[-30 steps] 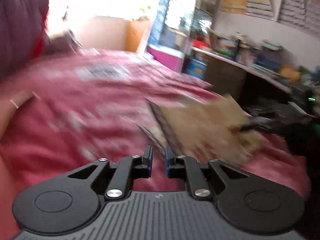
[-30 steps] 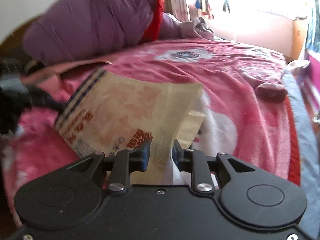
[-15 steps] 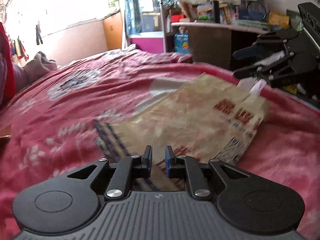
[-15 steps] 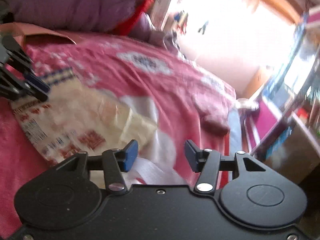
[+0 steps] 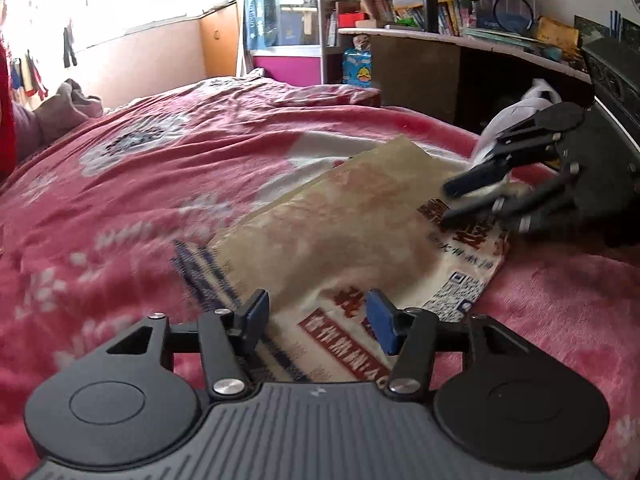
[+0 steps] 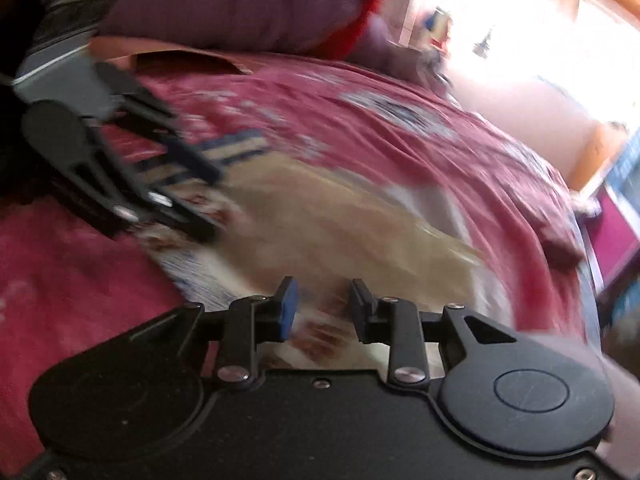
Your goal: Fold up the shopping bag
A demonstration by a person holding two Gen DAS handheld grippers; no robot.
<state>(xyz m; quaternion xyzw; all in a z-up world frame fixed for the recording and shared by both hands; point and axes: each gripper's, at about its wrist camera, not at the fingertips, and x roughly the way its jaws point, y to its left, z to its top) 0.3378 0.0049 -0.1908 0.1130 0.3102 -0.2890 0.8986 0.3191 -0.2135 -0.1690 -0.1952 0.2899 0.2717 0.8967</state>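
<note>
The shopping bag (image 5: 352, 232), tan paper with red print and blue stripes, lies flat on the pink blanket. My left gripper (image 5: 318, 316) is open just over its near striped end, and nothing sits between its fingers. My right gripper (image 5: 476, 196) hovers low over the bag's far printed end, with a white handle (image 5: 520, 108) behind it. In the blurred right wrist view, the right gripper (image 6: 324, 306) is open above the bag (image 6: 340, 232). The left gripper (image 6: 188, 196) is at the opposite striped edge there.
The pink flowered blanket (image 5: 180, 160) covers the whole bed. A cluttered desk with books (image 5: 440, 28) runs along the right side. A purple quilt (image 6: 240, 0) and a brown flat piece (image 6: 180, 56) lie at the bed's head. A bright window fills the far wall.
My left gripper has opened and let go of the bag. The bag now lies flat on the blanket. My right gripper's fingers have narrowed and it has swung in over the bag's end.
</note>
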